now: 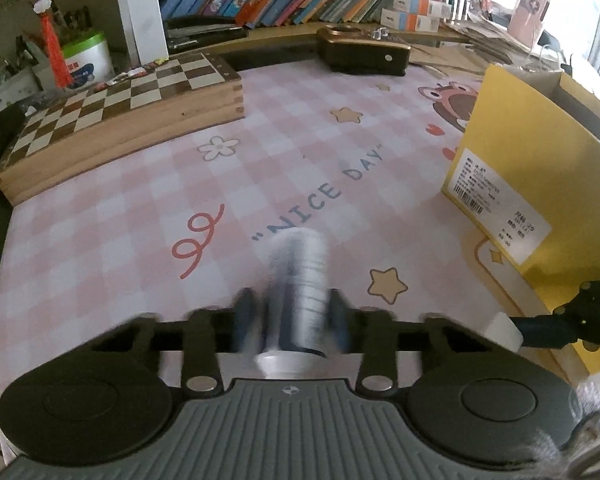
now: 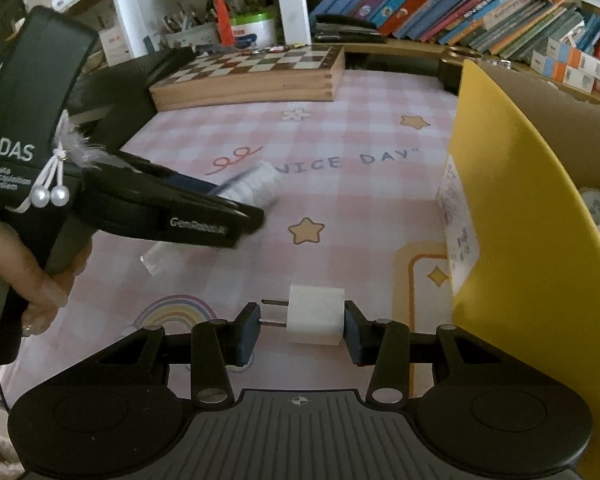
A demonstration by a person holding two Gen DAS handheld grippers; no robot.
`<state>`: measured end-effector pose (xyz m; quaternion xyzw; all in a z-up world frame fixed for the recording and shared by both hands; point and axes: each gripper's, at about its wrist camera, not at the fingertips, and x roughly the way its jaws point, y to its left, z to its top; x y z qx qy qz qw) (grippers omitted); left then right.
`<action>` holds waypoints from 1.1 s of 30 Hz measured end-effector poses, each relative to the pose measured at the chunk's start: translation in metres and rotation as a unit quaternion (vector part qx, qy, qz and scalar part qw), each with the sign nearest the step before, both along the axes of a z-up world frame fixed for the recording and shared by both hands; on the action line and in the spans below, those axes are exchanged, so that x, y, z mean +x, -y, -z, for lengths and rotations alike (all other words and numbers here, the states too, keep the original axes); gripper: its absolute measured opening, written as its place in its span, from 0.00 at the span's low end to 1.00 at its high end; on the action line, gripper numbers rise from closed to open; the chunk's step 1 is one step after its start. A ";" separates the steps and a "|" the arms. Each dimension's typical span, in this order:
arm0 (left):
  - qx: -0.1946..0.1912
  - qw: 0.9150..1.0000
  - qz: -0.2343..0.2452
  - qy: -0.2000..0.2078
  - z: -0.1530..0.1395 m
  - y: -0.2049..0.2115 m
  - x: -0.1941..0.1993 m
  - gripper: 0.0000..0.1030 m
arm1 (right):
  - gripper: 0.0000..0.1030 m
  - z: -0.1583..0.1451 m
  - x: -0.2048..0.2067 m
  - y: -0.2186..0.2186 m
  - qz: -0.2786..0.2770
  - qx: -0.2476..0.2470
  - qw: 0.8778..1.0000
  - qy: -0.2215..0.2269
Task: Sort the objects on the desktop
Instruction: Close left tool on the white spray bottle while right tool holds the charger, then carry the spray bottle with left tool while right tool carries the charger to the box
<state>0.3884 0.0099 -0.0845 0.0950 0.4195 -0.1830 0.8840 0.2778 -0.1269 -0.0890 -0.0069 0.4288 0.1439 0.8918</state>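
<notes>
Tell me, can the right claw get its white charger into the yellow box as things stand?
Probably yes. The right claw grips the white charger, and the yellow box stands just beside it with nothing between; the claw would have to rise over the box's tall wall.

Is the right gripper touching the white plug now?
Touching: the right wrist view shows the right gripper with one pad against the white plug body and the other meeting its prongs.

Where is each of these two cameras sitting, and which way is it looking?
Left wrist: on the left gripper, looking down along its fingers at a blurred white tube it grips.
Right wrist: on the right gripper, which clamps a white plug; a hand shows.
Shared: pink mat, chessboard, yellow box.
</notes>
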 end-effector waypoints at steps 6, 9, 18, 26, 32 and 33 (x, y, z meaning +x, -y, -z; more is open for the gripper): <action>-0.022 0.999 -0.031 0.000 -0.002 -0.010 -0.011 0.29 | 0.42 -0.007 -0.006 0.000 -0.002 0.001 1.000 0.013; -0.059 0.996 -0.066 0.001 -0.013 -0.025 -0.022 0.29 | 0.42 -0.013 -0.010 0.000 -0.003 0.002 1.000 0.024; -0.153 0.979 -0.134 0.028 -0.062 -0.065 -0.096 0.29 | 0.42 -0.040 -0.030 -0.003 -0.019 0.011 0.998 0.061; -0.230 0.958 -0.169 0.037 -0.087 -0.084 -0.159 0.29 | 0.42 -0.069 -0.059 0.001 -0.031 0.028 0.997 0.069; -0.263 0.947 -0.177 0.050 -0.097 -0.094 -0.197 0.29 | 0.42 -0.079 -0.086 -0.006 -0.027 0.036 0.997 0.070; -0.266 0.946 -0.178 0.049 -0.097 -0.096 -0.202 0.29 | 0.42 -0.079 -0.091 -0.007 -0.027 0.034 0.997 0.071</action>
